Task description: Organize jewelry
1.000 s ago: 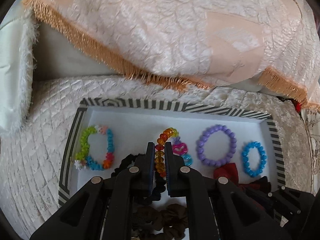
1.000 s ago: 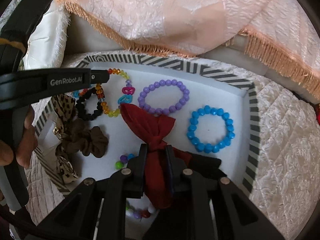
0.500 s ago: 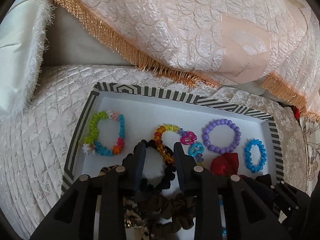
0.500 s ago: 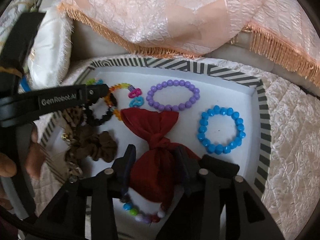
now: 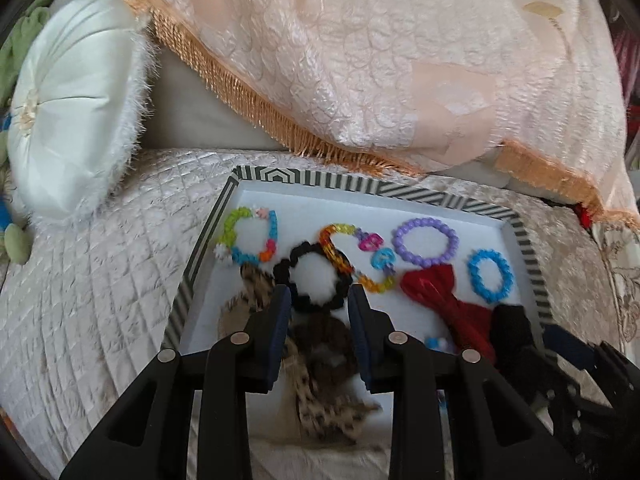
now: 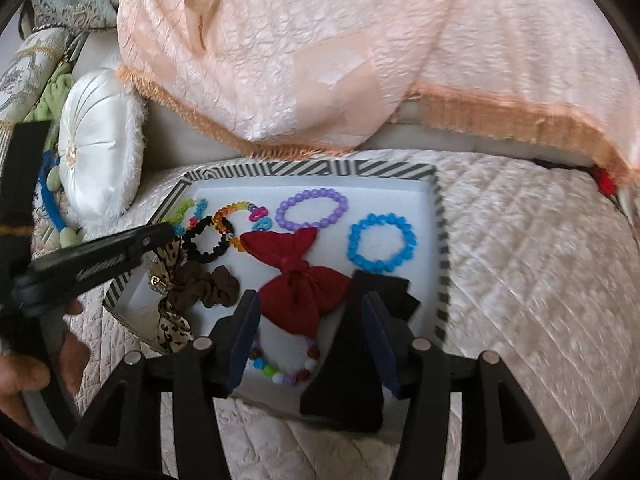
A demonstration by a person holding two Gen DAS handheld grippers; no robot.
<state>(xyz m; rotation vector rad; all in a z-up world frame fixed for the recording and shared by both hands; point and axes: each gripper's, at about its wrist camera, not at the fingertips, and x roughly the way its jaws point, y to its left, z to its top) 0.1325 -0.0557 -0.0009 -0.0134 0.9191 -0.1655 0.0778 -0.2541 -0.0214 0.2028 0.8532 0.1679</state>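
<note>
A striped-rim white tray [image 5: 400,190] [image 6: 439,240] lies on the quilted bed. It holds a multicolour bracelet [image 5: 248,240], a black bead bracelet [image 5: 312,276] [image 6: 206,240], an amber chain bracelet [image 5: 340,256], a purple bracelet [image 5: 424,242] [image 6: 312,208], a blue bracelet [image 5: 490,276] [image 6: 380,248], a red bow [image 5: 444,292] [image 6: 298,280], a brown scrunchie [image 6: 208,286] and a leopard bow [image 5: 320,396]. My left gripper [image 5: 318,300] is open and empty just above the black bracelet. My right gripper [image 6: 310,306] is open and empty over the red bow and a mixed bead bracelet [image 6: 284,368].
A peach fringed bedspread [image 5: 380,60] hangs behind the tray. A round white cushion [image 5: 68,120] [image 6: 100,148] lies at the left. A black cloth [image 6: 384,292] lies in the tray's near right corner. The quilted cover [image 6: 520,280] stretches to the right.
Both grippers opened and pulled back and up from the tray. The left let go of the amber bracelet; the right let go of the red bow, which now lies in the tray.
</note>
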